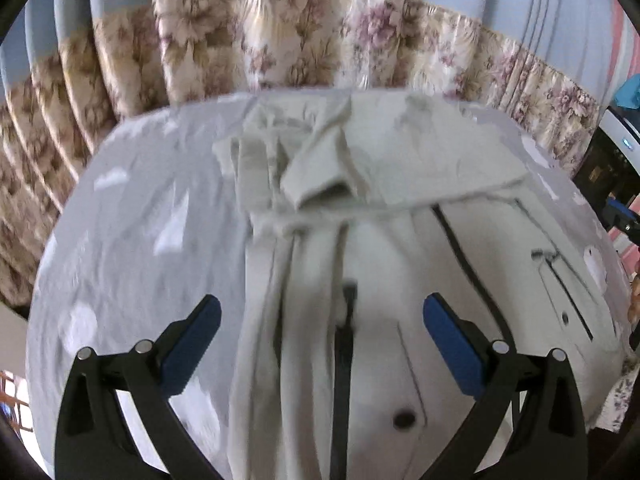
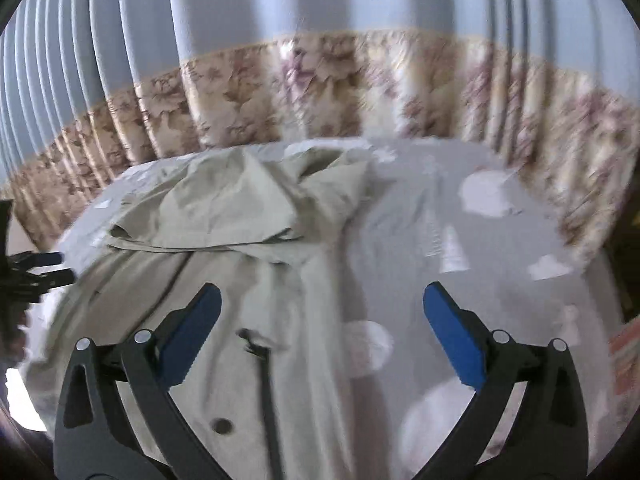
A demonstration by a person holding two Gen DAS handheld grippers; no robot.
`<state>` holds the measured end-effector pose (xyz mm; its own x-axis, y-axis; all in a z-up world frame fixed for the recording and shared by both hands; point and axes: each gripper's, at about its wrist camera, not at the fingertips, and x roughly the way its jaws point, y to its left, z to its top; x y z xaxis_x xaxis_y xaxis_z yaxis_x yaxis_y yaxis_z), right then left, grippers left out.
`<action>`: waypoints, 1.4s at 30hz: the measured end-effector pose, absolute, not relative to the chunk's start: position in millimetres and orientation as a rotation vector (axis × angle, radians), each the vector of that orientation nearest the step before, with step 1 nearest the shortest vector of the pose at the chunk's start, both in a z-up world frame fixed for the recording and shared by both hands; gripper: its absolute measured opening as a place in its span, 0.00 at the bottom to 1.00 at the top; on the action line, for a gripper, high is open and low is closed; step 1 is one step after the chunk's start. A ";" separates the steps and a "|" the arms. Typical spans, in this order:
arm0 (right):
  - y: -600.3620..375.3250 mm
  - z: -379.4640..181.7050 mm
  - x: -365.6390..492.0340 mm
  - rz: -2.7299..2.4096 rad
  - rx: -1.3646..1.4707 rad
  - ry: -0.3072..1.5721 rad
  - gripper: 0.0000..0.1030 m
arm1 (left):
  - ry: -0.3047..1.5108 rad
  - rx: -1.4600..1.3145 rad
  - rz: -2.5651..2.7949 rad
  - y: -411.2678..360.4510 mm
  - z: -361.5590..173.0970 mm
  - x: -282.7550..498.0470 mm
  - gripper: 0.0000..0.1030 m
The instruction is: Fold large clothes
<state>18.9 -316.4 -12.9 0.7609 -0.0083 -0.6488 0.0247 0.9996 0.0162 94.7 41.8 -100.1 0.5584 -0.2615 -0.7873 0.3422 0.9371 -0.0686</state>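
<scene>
A large pale beige jacket (image 1: pixel 384 248) with a dark zipper and round snaps lies spread on the grey bed sheet (image 1: pixel 132 240). Its far end is folded back over itself in a crumpled flap (image 1: pixel 320 160). My left gripper (image 1: pixel 322 316) hovers open above the jacket's zipper area, nothing between its blue pads (image 1: pixel 192 348). In the right wrist view the same jacket (image 2: pixel 224 280) covers the left half, its folded flap (image 2: pixel 240 204) farther back. My right gripper (image 2: pixel 322 316) stands wide open over the jacket's right edge and the sheet, holding nothing. The left gripper (image 2: pixel 36 268) shows at the left edge.
A grey sheet (image 2: pixel 460 240) with white patches covers the bed. A blue curtain with a floral band (image 1: pixel 304 40) hangs right behind the bed's far edge. Dark equipment and a white device (image 1: pixel 616 136) stand at the right edge of the left wrist view.
</scene>
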 end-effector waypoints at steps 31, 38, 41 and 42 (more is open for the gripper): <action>-298.4 -56.8 -86.9 -0.088 0.062 0.755 0.87 | 0.950 0.056 -0.147 87.5 -136.7 -3.3 0.98; -313.6 -62.6 -104.3 -0.117 0.109 0.787 0.72 | 0.983 0.025 -0.191 107.2 -150.5 -31.2 0.98; -315.5 -72.1 -106.6 -0.103 0.113 0.835 0.63 | 0.978 0.077 -0.191 99.8 -157.1 -37.9 0.89; -315.8 -75.4 -109.1 -0.087 0.122 0.852 0.62 | 0.963 0.088 -0.197 96.2 -154.5 -40.5 0.79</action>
